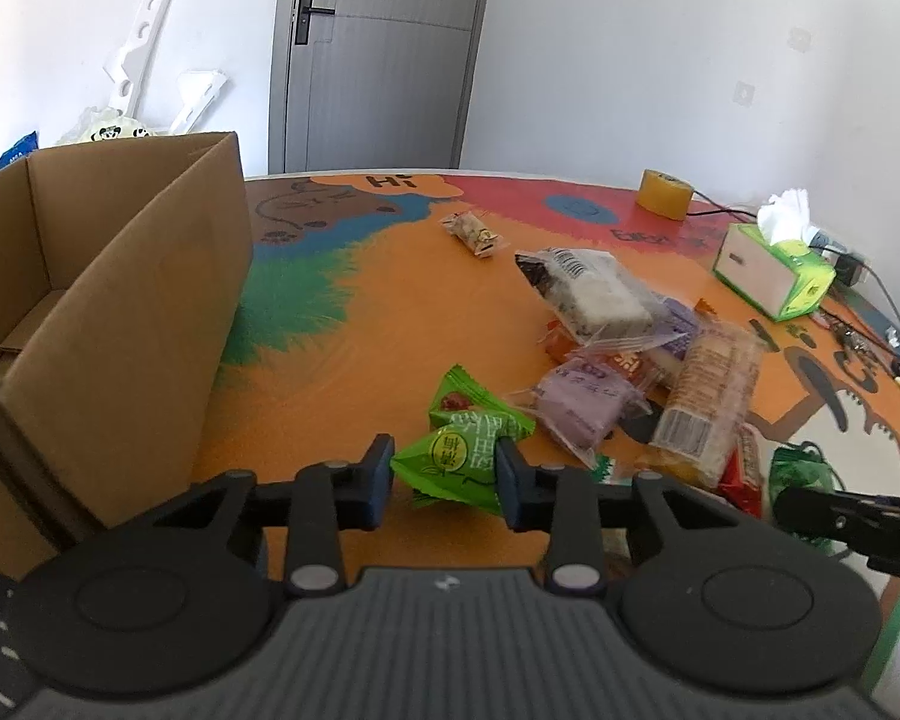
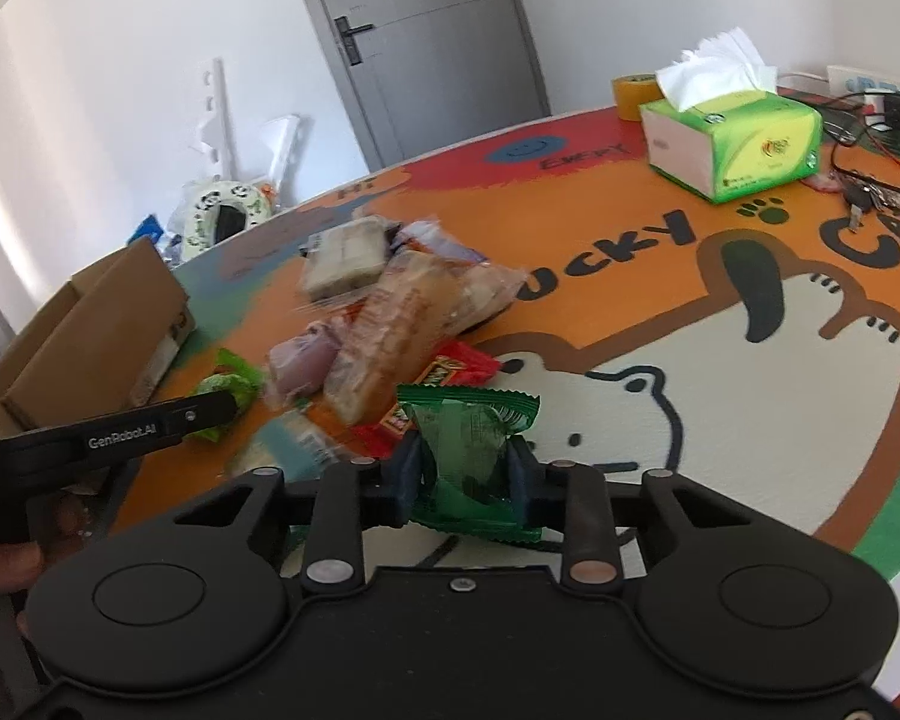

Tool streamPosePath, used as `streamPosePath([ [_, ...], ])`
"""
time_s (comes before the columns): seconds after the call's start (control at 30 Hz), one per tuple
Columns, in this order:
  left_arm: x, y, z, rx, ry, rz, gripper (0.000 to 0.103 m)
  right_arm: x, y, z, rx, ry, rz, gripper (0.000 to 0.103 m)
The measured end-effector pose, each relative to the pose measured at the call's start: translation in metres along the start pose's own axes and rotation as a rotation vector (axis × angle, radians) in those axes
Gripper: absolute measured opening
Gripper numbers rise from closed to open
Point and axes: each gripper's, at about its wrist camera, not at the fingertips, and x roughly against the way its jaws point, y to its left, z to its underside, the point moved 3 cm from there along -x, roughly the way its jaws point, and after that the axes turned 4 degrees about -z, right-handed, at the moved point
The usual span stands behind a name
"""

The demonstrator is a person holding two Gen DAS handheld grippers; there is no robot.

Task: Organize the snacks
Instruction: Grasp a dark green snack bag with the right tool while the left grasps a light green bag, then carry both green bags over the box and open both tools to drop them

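My left gripper (image 1: 444,483) jaws clamp a light green packet (image 1: 459,461), my right gripper (image 2: 463,477) a dark green packet (image 2: 465,450); most snacks (image 1: 648,360) remain mid-counter, none visibly in the cardboard box (image 1: 120,312).

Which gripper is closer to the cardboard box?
Left. The left gripper, shut on a light green snack packet, sits right beside the cardboard box. The right gripper, holding a dark green packet, is farther away, beyond the snack pile.
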Motion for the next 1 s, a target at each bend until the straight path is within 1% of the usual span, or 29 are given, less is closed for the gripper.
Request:
streamPosePath([
  [0.13, 0.014, -0.002, -0.002, 0.005, -0.024, 0.021, 0.034, 0.008, 0.004, -0.003, -0.01, -0.03, -0.012, 0.03],
  [0.37, 0.044, 0.0, -0.017, 0.016, -0.09, 0.041, 0.033, 0.021, 0.018, -0.012, -0.008, -0.081, -0.047, 0.03],
  [1.0, 0.098, 0.022, -0.047, 0.047, -0.221, 0.024, 0.032, 0.03, 0.068, -0.039, 0.04, -0.145, -0.149, 0.03],
])
